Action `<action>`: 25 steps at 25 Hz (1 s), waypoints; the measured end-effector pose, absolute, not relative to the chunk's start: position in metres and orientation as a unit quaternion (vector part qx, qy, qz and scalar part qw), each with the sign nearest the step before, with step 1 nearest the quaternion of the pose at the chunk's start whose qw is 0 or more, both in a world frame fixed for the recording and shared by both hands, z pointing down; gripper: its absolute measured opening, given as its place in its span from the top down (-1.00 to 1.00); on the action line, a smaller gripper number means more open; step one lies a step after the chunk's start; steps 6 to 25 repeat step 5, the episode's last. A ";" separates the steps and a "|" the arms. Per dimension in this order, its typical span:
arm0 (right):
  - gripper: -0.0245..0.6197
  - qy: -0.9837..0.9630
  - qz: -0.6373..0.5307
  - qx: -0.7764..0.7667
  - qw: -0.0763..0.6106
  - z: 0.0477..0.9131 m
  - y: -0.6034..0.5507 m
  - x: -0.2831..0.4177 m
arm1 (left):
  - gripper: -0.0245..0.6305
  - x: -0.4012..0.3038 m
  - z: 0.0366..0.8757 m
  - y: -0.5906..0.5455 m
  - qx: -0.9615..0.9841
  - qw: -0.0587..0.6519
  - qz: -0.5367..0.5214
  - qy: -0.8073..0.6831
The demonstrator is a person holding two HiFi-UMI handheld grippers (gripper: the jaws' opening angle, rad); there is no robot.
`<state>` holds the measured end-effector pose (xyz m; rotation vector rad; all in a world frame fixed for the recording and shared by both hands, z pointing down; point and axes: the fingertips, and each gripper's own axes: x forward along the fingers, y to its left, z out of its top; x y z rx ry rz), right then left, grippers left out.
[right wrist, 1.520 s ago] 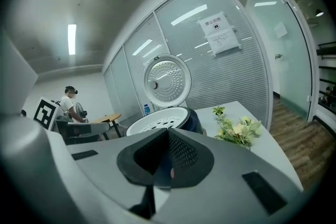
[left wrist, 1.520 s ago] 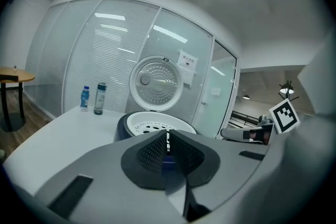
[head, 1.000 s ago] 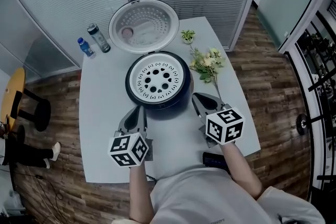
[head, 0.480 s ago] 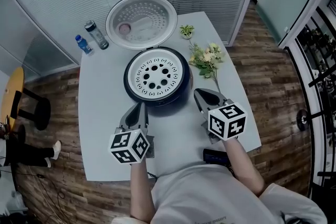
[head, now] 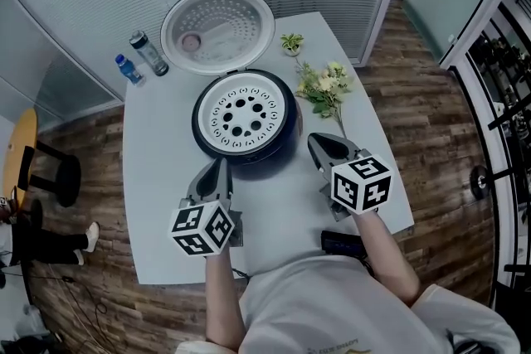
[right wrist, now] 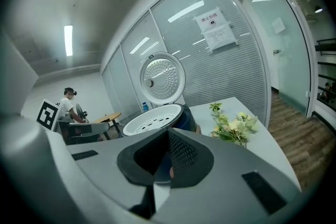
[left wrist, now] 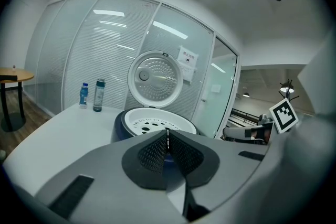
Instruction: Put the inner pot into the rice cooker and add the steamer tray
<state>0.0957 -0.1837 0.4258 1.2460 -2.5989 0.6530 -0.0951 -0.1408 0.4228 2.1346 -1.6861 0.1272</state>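
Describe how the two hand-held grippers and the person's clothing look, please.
The left hand-held gripper and the right hand-held gripper look alike. Each has a grey body tapering to two pointed jaws lined with black, mesh-textured pads. Each carries a white cube printed with black square markers. The person wears a light, short-sleeved T-shirt.
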 end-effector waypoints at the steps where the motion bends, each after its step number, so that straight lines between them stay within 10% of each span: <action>1: 0.88 -0.876 0.219 0.419 0.093 0.425 -0.184 0.096 | 0.88 -0.094 0.422 -0.142 0.767 0.208 0.045 -0.605; 25: 0.88 -0.877 0.219 0.418 0.093 0.424 -0.187 0.096 | 0.88 -0.093 0.423 -0.145 0.769 0.209 0.045 -0.603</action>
